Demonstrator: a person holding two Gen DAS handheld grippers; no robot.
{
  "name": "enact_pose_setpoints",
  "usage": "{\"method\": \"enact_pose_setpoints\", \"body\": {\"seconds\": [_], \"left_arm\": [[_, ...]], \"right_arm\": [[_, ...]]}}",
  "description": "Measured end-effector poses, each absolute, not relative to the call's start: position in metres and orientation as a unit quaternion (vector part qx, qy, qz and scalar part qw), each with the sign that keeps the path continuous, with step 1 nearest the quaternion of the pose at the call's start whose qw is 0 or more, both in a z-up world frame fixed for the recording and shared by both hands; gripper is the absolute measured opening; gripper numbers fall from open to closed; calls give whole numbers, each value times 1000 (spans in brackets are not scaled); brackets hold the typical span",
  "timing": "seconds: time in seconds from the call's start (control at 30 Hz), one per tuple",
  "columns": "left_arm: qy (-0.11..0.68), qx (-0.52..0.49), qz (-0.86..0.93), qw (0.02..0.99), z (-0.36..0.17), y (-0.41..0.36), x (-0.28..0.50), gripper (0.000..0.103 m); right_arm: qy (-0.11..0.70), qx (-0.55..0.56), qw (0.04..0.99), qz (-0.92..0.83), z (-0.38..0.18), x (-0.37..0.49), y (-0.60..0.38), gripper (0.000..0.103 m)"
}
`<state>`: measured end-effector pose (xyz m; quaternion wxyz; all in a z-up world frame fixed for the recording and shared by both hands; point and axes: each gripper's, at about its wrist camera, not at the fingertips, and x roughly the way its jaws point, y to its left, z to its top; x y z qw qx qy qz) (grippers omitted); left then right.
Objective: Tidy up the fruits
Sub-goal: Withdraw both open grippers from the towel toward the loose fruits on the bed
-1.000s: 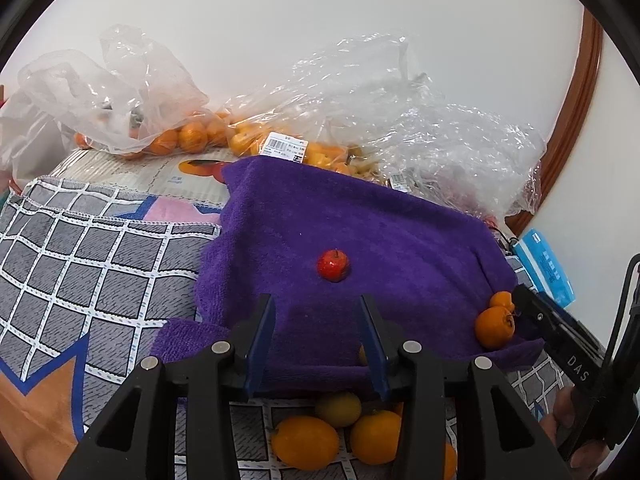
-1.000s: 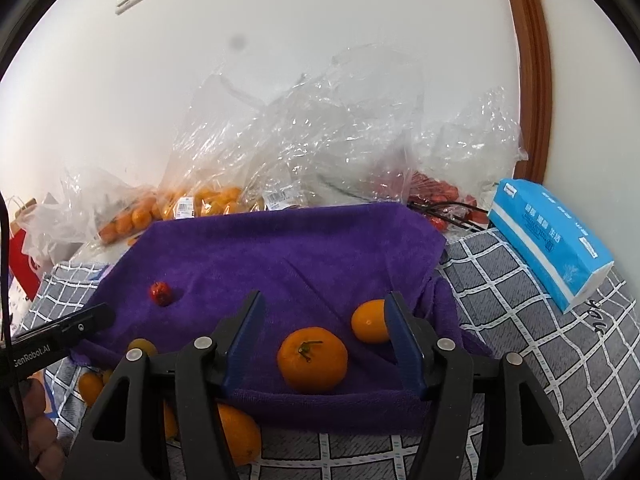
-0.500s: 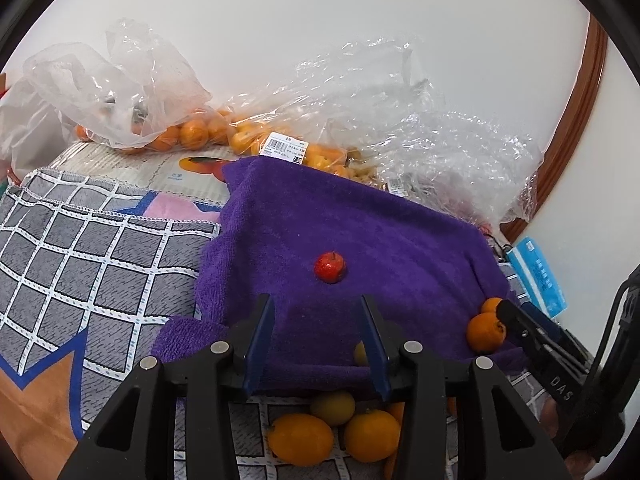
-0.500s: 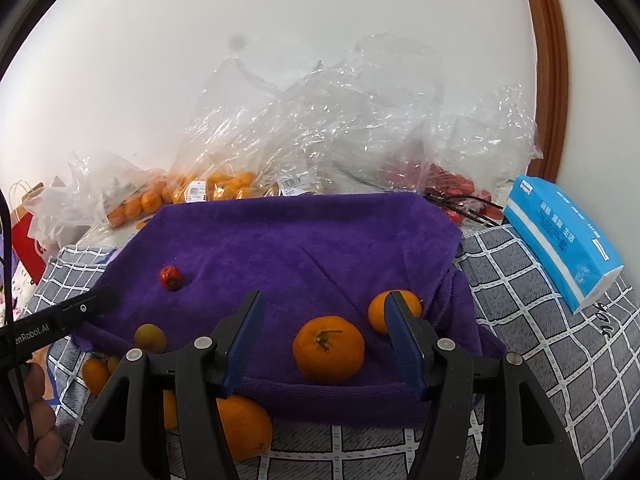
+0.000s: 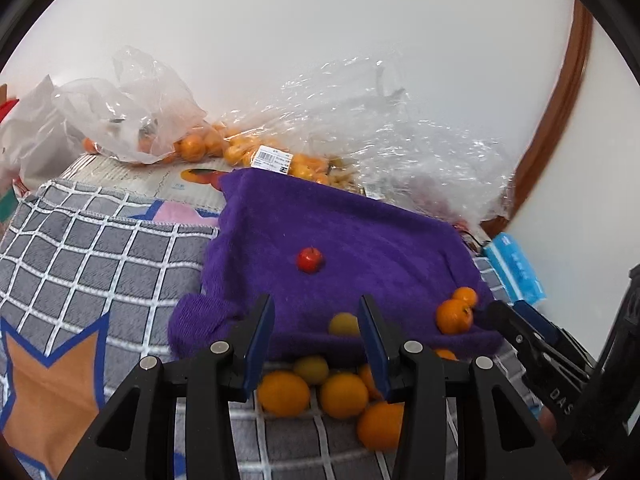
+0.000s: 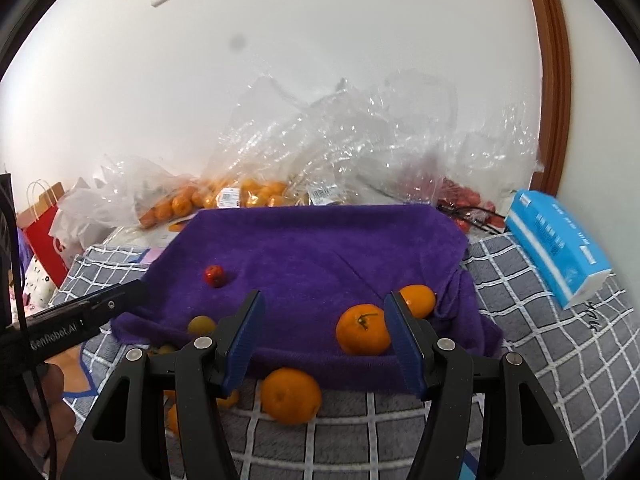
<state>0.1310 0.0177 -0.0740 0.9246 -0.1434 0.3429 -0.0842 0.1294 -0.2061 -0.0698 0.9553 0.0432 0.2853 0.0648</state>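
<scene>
A purple towel (image 5: 360,240) lies on a grey checked cloth (image 5: 100,248). On it sit a small red fruit (image 5: 309,259), a yellowish fruit (image 5: 343,324) near its front edge and two oranges (image 5: 452,315) at its right. Several oranges (image 5: 343,395) lie on the checked cloth just in front of the towel. My left gripper (image 5: 316,340) is open and empty above that pile. My right gripper (image 6: 324,332) is open and empty, with an orange (image 6: 362,330) by its right finger and another orange (image 6: 291,395) below it. The red fruit (image 6: 215,276) shows in this view too.
Clear plastic bags (image 5: 132,120) of oranges and red fruit lie along the wall behind the towel (image 6: 320,240). A blue tissue pack (image 6: 556,248) lies at the right. A red paper bag (image 6: 44,232) stands at the far left.
Both grippers have pulled back and risen a little, so more of the loose oranges in front of the towel shows. Both stay open. No fruit has moved.
</scene>
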Motion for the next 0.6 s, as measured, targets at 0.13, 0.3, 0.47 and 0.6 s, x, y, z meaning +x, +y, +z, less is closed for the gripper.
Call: {"method": "enact_pose_setpoints", "body": {"seconds": [0.13, 0.3, 0.47, 0.6], "left_arm": [[347, -126, -68, 927, -77, 25, 113, 41], [360, -113, -52, 925, -82, 37, 96, 41], [367, -95, -39, 924, -87, 46, 87, 41], [371, -94, -29, 923, -96, 53, 85, 41]], "right_arm": [[291, 58, 952, 69, -69, 114, -206, 61], [311, 56, 947, 63, -77, 100, -201, 61], [323, 55, 943, 63, -85, 90, -194, 61], [333, 57, 939, 61, -91, 85, -189, 61]]}}
